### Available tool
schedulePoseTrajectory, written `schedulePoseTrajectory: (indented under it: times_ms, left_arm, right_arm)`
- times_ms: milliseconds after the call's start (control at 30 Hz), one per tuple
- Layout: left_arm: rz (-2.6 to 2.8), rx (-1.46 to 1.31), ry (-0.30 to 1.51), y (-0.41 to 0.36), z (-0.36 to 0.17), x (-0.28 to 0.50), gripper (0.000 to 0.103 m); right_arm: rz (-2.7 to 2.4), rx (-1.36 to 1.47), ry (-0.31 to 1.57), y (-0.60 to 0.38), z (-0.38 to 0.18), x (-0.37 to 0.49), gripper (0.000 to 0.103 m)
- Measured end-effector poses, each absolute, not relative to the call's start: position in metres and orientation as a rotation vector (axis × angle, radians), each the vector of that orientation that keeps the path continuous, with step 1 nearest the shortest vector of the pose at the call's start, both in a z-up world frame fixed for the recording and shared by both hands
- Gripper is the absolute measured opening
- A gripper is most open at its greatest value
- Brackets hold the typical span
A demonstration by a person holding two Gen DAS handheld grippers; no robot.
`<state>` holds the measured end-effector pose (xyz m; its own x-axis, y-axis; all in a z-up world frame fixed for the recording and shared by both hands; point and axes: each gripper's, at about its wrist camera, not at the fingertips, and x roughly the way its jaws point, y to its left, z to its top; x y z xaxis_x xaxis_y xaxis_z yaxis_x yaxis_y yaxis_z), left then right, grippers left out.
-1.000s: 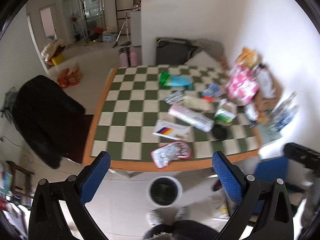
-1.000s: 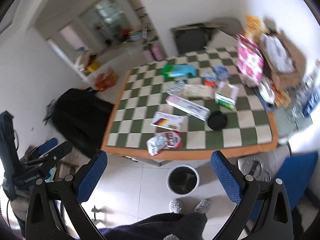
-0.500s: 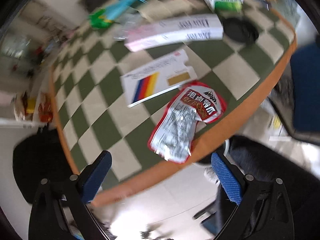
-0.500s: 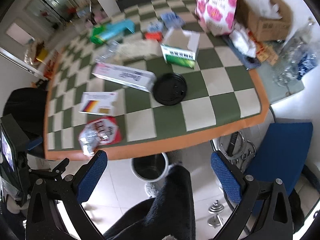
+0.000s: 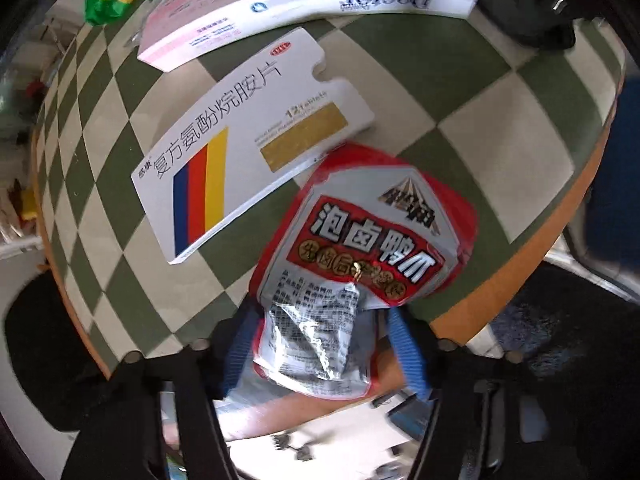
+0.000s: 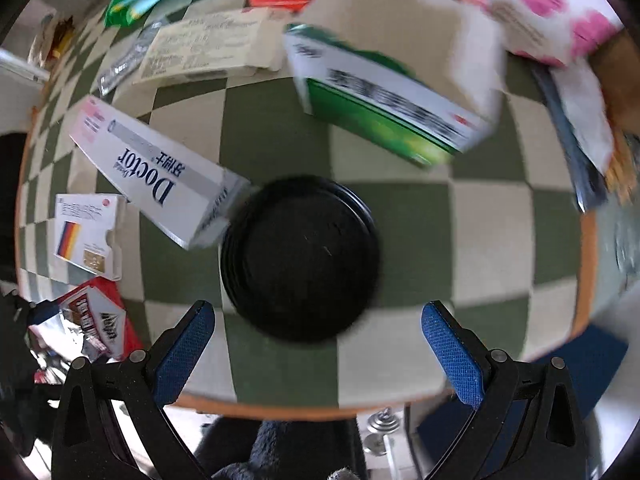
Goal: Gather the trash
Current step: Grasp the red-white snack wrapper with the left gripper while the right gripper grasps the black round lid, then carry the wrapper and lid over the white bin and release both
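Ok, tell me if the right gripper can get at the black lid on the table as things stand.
Probably yes. The right gripper hangs open right above the black lid, nothing covering it. The white Doctor box touches or nearly touches the lid's far-left rim, which might crowd one finger.

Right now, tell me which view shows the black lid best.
The right wrist view: the lid sits whole and central, ahead of the open right claw. The left wrist view catches only a dark sliver at its top edge.
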<state>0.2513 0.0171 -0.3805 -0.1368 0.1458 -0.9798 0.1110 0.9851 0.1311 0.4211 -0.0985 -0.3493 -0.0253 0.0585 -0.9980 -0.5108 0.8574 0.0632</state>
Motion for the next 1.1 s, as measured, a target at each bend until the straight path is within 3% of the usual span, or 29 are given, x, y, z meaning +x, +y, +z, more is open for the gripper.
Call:
schedulePoseTrajectory:
  times_ms: [167, 267, 367, 867, 1100]
  left_arm:
    - [0.135, 0.093, 1.683, 0.032, -0.368, 0.254, 0.047]
    - [0.188, -0.005, 1.664, 0.043, -0.356, 0.256, 0.047]
    - [0.219, -0.114, 1.649, 0.051, -0.348, 0.258, 0.047]
    - [0.302, -0.233, 1.665, 0.074, -0.352, 0.258, 0.052]
    - [0.321, -0.259, 1.629, 0.046, -0.366, 0.251, 0.034]
  right_arm:
    - [0.479, -0.43, 1.532, -0.074, -0.373, 0.427, 0.103]
    - [0.453, -0.44, 1.518, -0.072, -0.378, 0.428, 0.09]
    - [0.456, -0.422, 1.514, -0.074, -0.378, 0.429, 0.087]
    - [0.429, -0.357, 1.571, -0.091, -0.386, 0.424, 0.089]
    - [0.429, -0.397, 1.544, -0.075, -0.396, 0.413, 0.088]
